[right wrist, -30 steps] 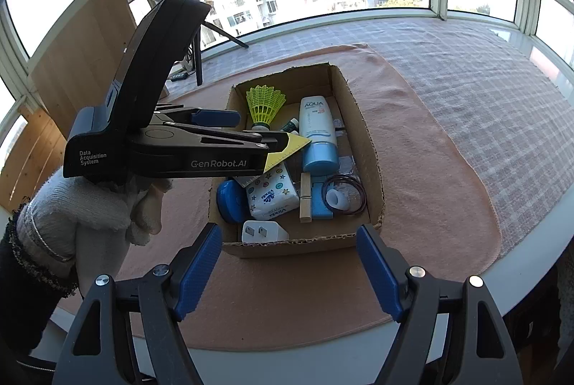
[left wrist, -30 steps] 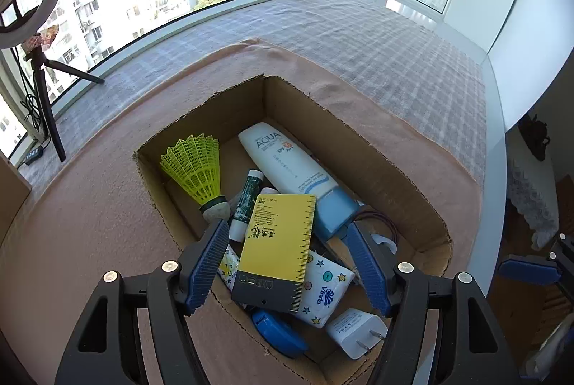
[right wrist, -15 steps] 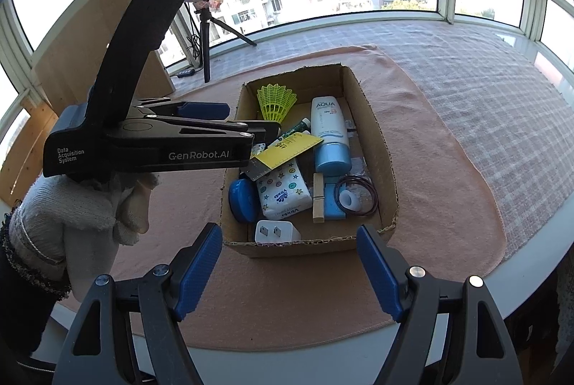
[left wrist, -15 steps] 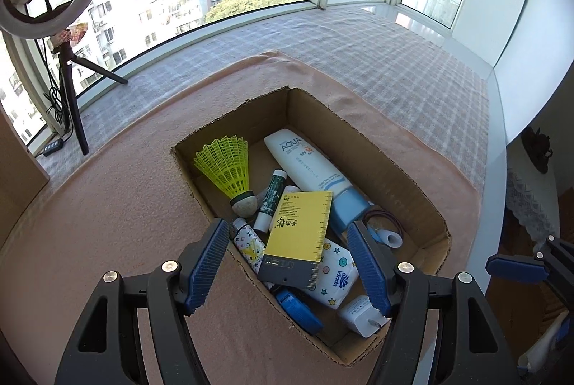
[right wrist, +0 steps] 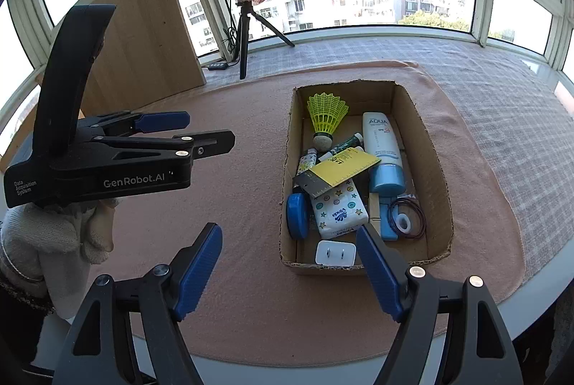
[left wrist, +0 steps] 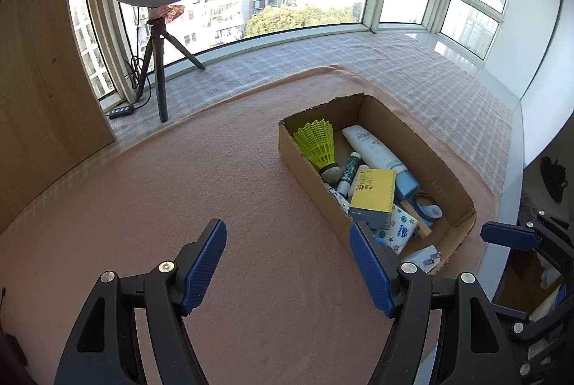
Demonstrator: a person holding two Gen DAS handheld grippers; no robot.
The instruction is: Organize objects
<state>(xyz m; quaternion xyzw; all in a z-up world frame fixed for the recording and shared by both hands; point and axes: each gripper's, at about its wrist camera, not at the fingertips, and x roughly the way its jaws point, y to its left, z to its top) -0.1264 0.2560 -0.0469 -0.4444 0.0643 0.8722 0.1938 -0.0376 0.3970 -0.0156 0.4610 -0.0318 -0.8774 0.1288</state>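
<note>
Right wrist view shows an open brown cardboard box point(right wrist: 436, 170) on a peach felt mat point(right wrist: 229, 213), right of centre, crowded with small items: a yellow plastic shuttlecock point(right wrist: 326, 118) at the far end, a white and blue lotion tube point(right wrist: 382, 152) along the right wall, a yellow ruler-edged booklet point(right wrist: 342, 170) lying tilted across the top, a star-printed tissue pack point(right wrist: 339, 211), a round blue case point(right wrist: 297, 214) and a white plug adapter point(right wrist: 335, 253) at the near end. Everything visible to organize already sits inside the box; the mat around it looks bare. Left gripper point(right wrist: 201, 134), held by a gloved hand point(right wrist: 57, 241), hovers over the mat left of the box, jaws apart and empty. Right gripper point(right wrist: 288, 268) hangs near the box's near-left corner, jaws likewise apart with nothing between them. To finish well, I judge both hands should stay clear of the box rim so nothing is knocked out.
</note>
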